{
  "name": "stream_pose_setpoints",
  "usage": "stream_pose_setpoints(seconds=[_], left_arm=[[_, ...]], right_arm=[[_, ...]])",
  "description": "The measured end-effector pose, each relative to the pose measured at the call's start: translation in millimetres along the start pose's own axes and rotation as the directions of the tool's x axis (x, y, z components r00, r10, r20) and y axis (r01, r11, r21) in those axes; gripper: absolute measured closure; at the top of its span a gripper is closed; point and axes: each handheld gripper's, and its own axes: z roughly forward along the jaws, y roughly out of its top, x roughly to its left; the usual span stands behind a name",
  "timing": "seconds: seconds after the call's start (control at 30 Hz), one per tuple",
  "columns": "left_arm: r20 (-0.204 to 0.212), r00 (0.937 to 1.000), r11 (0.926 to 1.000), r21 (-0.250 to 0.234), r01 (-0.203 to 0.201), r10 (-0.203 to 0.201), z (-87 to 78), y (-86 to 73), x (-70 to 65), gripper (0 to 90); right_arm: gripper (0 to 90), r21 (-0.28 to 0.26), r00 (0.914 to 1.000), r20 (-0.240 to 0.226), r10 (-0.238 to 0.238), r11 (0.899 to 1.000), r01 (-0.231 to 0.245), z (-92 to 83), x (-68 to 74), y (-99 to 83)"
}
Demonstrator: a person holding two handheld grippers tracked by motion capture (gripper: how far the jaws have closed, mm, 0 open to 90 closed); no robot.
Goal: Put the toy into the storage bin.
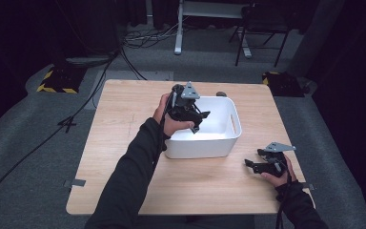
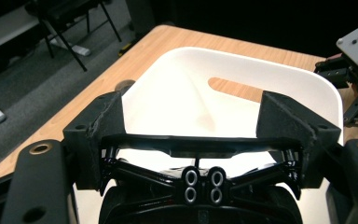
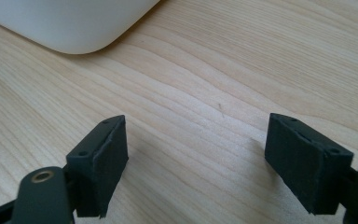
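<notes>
My left gripper [image 1: 196, 118] hangs over the left part of a white plastic bin [image 1: 235, 125] and points down into it. In the left gripper view a glossy black piece [image 2: 191, 144], a thin bar with crossed struts and small rings under it, spans from one pad to the other of my left gripper [image 2: 191, 100], above the bin [image 2: 270, 70]. What the piece is I cannot tell. My right gripper [image 1: 251, 165] rests low over the table [image 1: 124, 143] to the right of the bin. My right gripper [image 3: 196, 119] is open, with bare wood between its pads.
The bin [image 3: 74, 23] has a slot handle in its right wall and looks bare inside. The wooden table [image 3: 205, 70] stands on grey carpet. A chair [image 1: 262, 28], a desk leg [image 1: 178, 28] and floor cables [image 1: 100, 76] lie beyond the far edge.
</notes>
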Motion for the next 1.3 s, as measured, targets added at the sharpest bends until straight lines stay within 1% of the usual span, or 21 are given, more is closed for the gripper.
stream_pose_setpoints(seconds=[0.07,0.1,0.13,0.17,0.2,0.23,0.43,0.5,0.53,0.63,0.67,0.7,0.73,0.97,1.0,1.1,1.13,1.17,1.2,1.23,1.3], left_arm=[[0.014,0.9999,0.9997,0.023,0.002,-0.003,4.8,0.7,-1.3,24.5],[0.015,0.9999,0.9994,0.035,-0.005,0.005,6.7,0.9,-1.3,24.5],[0.018,0.9998,0.9989,0.047,-0.003,0.003,8.5,1.2,-1.6,24.5],[0.013,0.9999,0.9987,0.050,-0.010,0.009,11.1,1.1,-1.6,24.5],[0.021,0.9998,0.9979,0.064,-0.010,0.008,12.8,1.1,-1.7,24.5],[0.016,0.9998,0.9974,0.071,-0.012,0.011,15.0,1.1,-1.9,24.5],[0.036,0.9989,0.9932,0.111,-0.035,0.031,24.0,0.6,-3.2,24.5],[0.039,0.9988,0.9917,0.123,-0.035,0.030,25.2,0.1,-3.1,24.5],[0.046,0.9987,0.9905,0.134,-0.031,0.025,25.4,0.2,-2.4,24.5],[0.068,0.9972,0.9866,0.158,-0.042,0.032,26.2,-1.3,0.4,24.4],[0.070,0.9972,0.9860,0.163,-0.036,0.025,26.3,-2.2,0.8,24.4],[0.077,0.9966,0.9834,0.177,-0.040,0.027,26.2,-2.6,2.3,24.5],[0.074,0.9968,0.9821,0.183,-0.042,0.029,26.6,-3.4,3.0,24.4],[0.080,0.9965,0.9785,0.202,-0.039,0.023,24.0,-9.7,9.7,24.5],[0.083,0.9963,0.9769,0.210,-0.040,0.023,23.1,-10.6,10.7,24.5],[0.074,0.9967,0.9755,0.215,-0.047,0.032,21.0,-12.2,12.3,24.5],[0.076,0.9966,0.9761,0.212,-0.048,0.032,19.8,-12.6,13.6,24.5],[0.078,0.9967,0.9760,0.214,-0.039,0.023,18.6,-13.7,14.0,24.5],[0.070,0.9972,0.9769,0.209,-0.042,0.028,17.3,-14.2,15.5,24.5],[0.063,0.9977,0.9774,0.208,-0.037,0.025,16.0,-15.2,16.0,24.5],[0.065,0.9976,0.9765,0.212,-0.038,0.024,13.1,-16.8,19.2,24.4]], right_arm=[[21.6,0.002,1.0000,0.002,-0.003,1.000,0.003,0.0,0.5,0.1],[21.6,0.003,0.9999,0.004,-0.013,1.000,0.013,0.1,0.3,-0.1],[21.6,0.003,1.0000,0.004,-0.009,1.000,0.009,0.2,1.2,0.0],[21.6,0.003,0.9999,0.006,-0.012,1.000,0.012,0.2,1.3,0.0],[21.6,0.004,0.9999,0.006,-0.013,1.000,0.013,0.2,1.5,0.0],[21.6,0.004,0.9999,0.006,-0.013,1.000,0.012,0.2,1.4,0.0],[21.6,0.004,0.9999,0.006,-0.016,1.000,0.016,0.3,1.7,0.1],[21.6,0.003,0.9999,0.007,-0.015,1.000,0.015,0.4,1.7,0.0],[21.6,0.004,0.9998,0.007,-0.016,1.000,0.016,0.4,1.7,0.1],[21.6,0.002,0.9999,0.007,-0.015,1.000,0.015,0.4,1.8,0.0],[21.6,0.003,0.9999,0.007,-0.016,1.000,0.016,0.4,1.7,0.0],[21.6,0.006,0.9998,0.007,-0.017,1.000,0.017,0.2,1.6,0.1],[21.6,0.002,0.9999,0.007,-0.016,1.000,0.016,0.5,1.8,0.0],[21.6,0.002,0.9998,0.007,-0.016,1.000,0.016,0.5,1.7,0.0],[21.6,0.002,0.9999,0.007,-0.015,1.000,0.015,0.5,1.8,0.0],[21.6,0.003,0.9999,0.007,-0.016,1.000,0.016,0.5,1.8,0.0],[21.6,0.004,0.9999,0.006,-0.015,1.000,0.015,0.3,1.7,0.1],[21.6,0.004,0.9999,0.006,-0.016,1.000,0.016,0.3,1.6,0.1],[21.6,0.002,0.9999,0.007,-0.015,1.000,0.015,0.5,1.8,0.0],[21.6,0.004,0.9998,0.007,-0.016,1.000,0.016,0.3,1.7,0.1],[21.6,0.004,0.9998,0.007,-0.016,1.000,0.016,0.3,1.7,0.1]])
